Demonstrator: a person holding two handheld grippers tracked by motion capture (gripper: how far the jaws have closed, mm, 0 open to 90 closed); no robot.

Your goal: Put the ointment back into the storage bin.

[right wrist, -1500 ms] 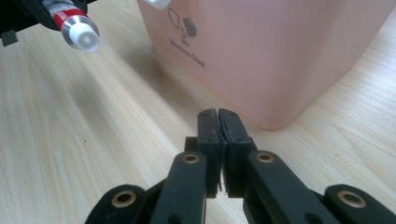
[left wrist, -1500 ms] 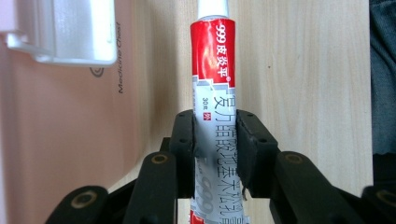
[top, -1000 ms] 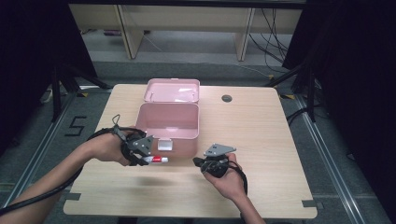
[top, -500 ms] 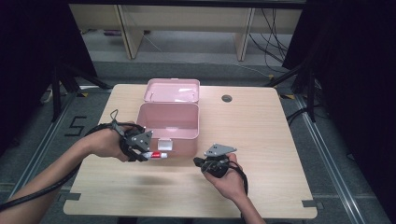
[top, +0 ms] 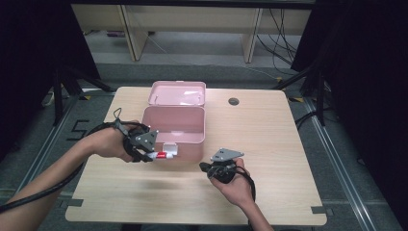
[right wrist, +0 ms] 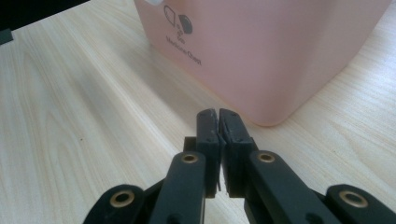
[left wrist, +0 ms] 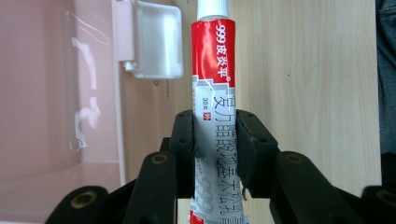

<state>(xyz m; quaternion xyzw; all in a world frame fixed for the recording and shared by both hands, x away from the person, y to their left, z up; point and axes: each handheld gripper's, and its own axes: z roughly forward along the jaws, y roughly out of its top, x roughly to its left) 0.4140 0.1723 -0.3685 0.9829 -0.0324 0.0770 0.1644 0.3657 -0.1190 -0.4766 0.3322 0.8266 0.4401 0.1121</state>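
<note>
Between the left gripper's (left wrist: pixel 215 140) black pads sits a red-and-white ointment tube (left wrist: pixel 213 88), clamped across its printed middle, white cap end pointing away. Its own view shows the lettering and, just beside the tube, the white latch (left wrist: pixel 156 39) of the pink medicine box (left wrist: pixel 56 93). From the high view, that gripper (top: pixel 144 150) holds the tube (top: pixel 162 155) against the box's (top: pixel 174 126) front, lid (top: pixel 177 92) open behind. Well apart, the right gripper (right wrist: pixel 218 122) rests pressed together, empty, near the box corner (right wrist: pixel 280 46) on the wooden table (top: pixel 269 125).

Wooden table (top: pixel 288 144), grey floor (top: pixel 202 57), dark curtains (top: pixel 365 72)
</note>
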